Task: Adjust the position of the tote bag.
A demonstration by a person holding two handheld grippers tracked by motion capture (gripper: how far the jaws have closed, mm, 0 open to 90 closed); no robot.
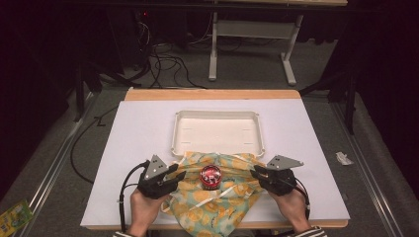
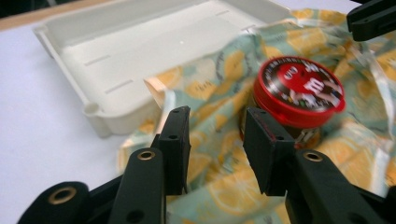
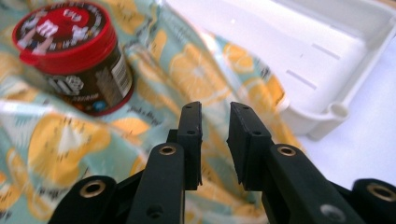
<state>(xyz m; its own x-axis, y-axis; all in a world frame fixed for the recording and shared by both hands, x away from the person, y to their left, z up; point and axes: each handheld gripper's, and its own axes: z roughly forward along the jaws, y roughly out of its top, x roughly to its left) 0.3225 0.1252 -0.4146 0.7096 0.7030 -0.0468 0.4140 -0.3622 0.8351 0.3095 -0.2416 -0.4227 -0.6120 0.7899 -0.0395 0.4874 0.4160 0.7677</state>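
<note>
High view. White surface [image 1: 138, 128]. Cream tray [image 1: 216, 114], far centre. Lemon-print cloth [image 1: 212, 197], near centre, far edge lapping against the tray's near rim. Red-lidded jar [image 1: 210, 177], upright at mid-cloth. Left claw [image 1: 174, 177], at the cloth's left edge; jaw gap cannot be told here. Right claw [image 1: 257, 174], at the cloth's right edge; likewise.

Left gripper view. Left claw [image 2: 216, 126]: jaws apart by a moderate gap, holding nothing, poised over the cloth [image 2: 224, 182]. Jar [image 2: 295, 93] just beyond the right jaw; lid red with printed characters, somewhat blurred. Tray [image 2: 107, 121] far left.

Right gripper view. Right claw [image 3: 215, 122]: jaws narrowly apart, empty, above the cloth [image 3: 60, 140]. Jar [image 3: 74, 56] far left, dark body, barcode label. Tray [image 3: 327, 112] far right.
</note>
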